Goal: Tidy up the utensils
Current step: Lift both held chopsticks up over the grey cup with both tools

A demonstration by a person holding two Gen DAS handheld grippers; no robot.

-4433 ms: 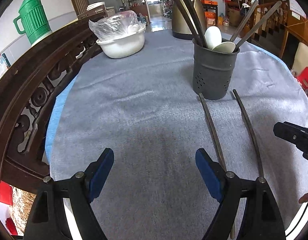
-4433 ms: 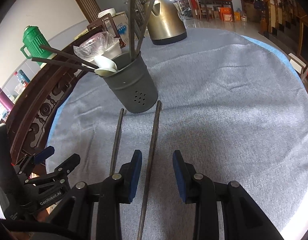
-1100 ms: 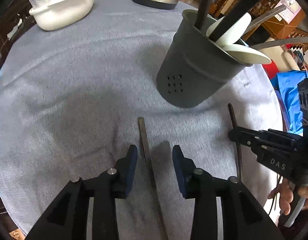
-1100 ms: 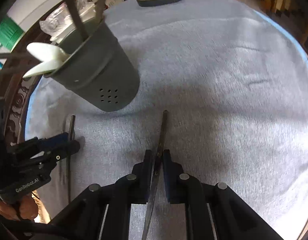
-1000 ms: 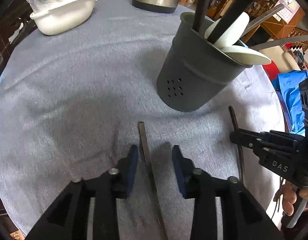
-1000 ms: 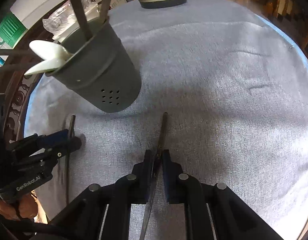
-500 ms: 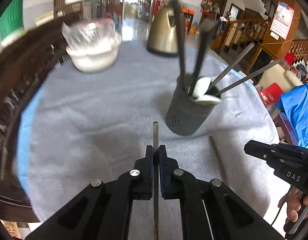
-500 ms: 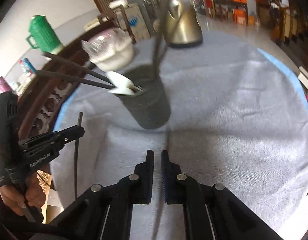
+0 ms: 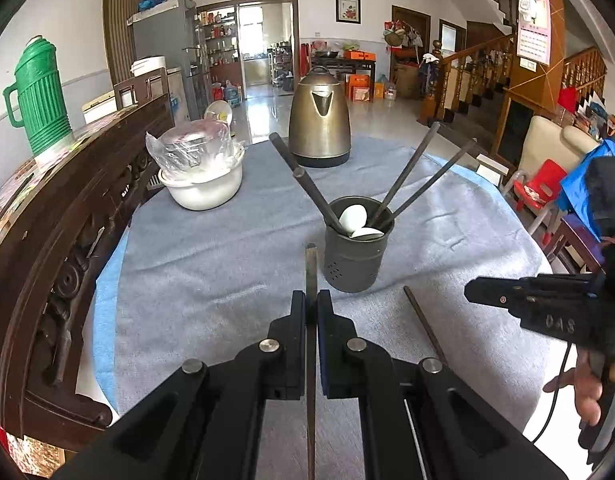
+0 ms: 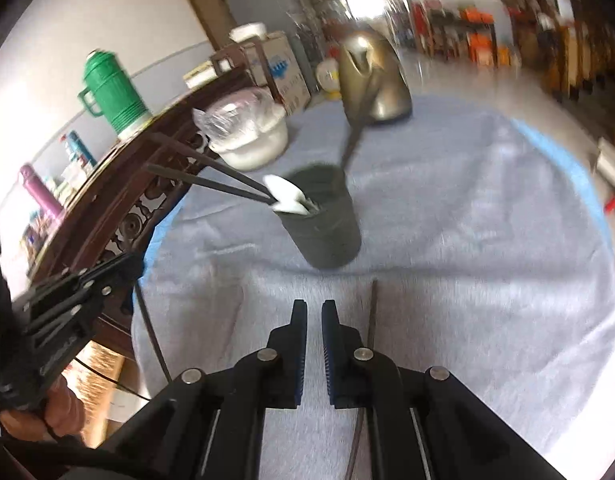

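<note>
Left wrist shows left tool (image 9: 311, 312) clamping a chopstick (image 9: 310, 268); right wrist shows right tool (image 10: 314, 320) closed, empty.

The left tongs (image 9: 311, 312) are clamped on a dark chopstick (image 9: 310, 268) pointing ahead. Just beyond and right stands the grey utensil holder (image 9: 357, 260); another chopstick (image 9: 423, 328) lies right on the surface (image 9: 211, 256).

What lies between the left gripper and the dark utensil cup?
In the left wrist view, only bare grey cloth. The left gripper is shut on a chopstick whose tip reaches alongside the utensil cup.
</note>
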